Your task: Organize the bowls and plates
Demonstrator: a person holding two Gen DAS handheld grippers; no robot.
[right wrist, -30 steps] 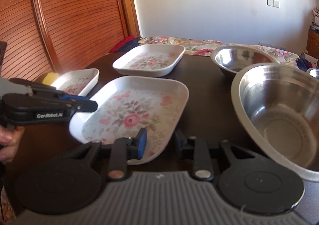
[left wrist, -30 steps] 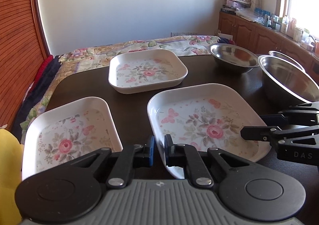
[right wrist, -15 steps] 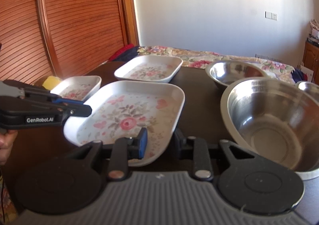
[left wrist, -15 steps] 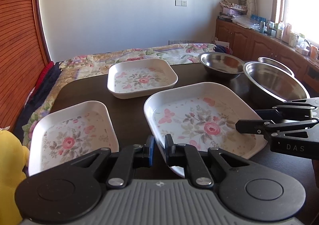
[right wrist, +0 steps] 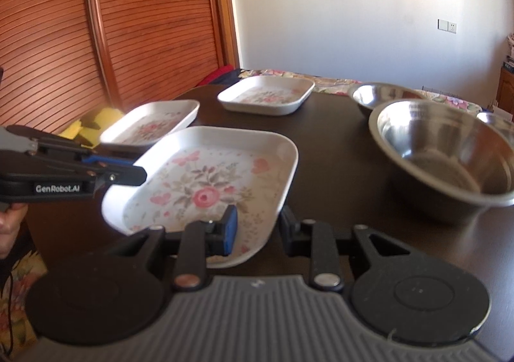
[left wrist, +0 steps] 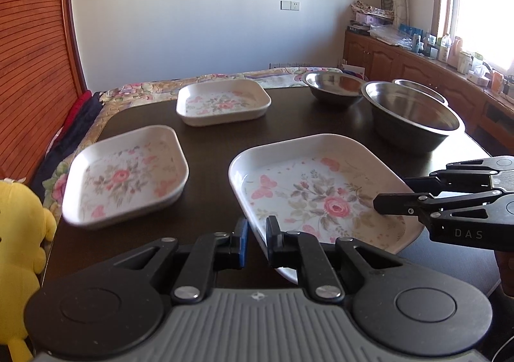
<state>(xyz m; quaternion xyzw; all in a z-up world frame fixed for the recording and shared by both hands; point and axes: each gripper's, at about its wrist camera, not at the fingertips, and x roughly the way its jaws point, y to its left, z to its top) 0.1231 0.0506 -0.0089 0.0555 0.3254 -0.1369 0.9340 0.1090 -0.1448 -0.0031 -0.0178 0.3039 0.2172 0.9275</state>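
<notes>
A large white floral plate [left wrist: 321,195] [right wrist: 205,182] is held just above the dark table [left wrist: 208,143] by both grippers. My left gripper [left wrist: 257,241] is shut on its near left rim, and its fingertips [right wrist: 138,174] reach the same rim in the right wrist view. My right gripper [right wrist: 258,227] is shut on the near right corner and shows at the plate's right side [left wrist: 393,191] in the left wrist view. A medium floral plate [left wrist: 125,175] [right wrist: 151,124] lies to the left. A smaller one [left wrist: 221,101] [right wrist: 266,93] sits at the far side.
Three steel bowls stand on the right: a large one [left wrist: 414,114] [right wrist: 443,150], a smaller one [left wrist: 334,85] [right wrist: 376,93] behind it, and a third [left wrist: 417,85] at the far right. A yellow plush toy [left wrist: 19,233] sits off the table's left edge. A hand [right wrist: 6,224] holds the left gripper.
Both grippers have drawn back with the large plate between them. The other plates and the bowls now sit farther off in both views. Both grips are unchanged.
</notes>
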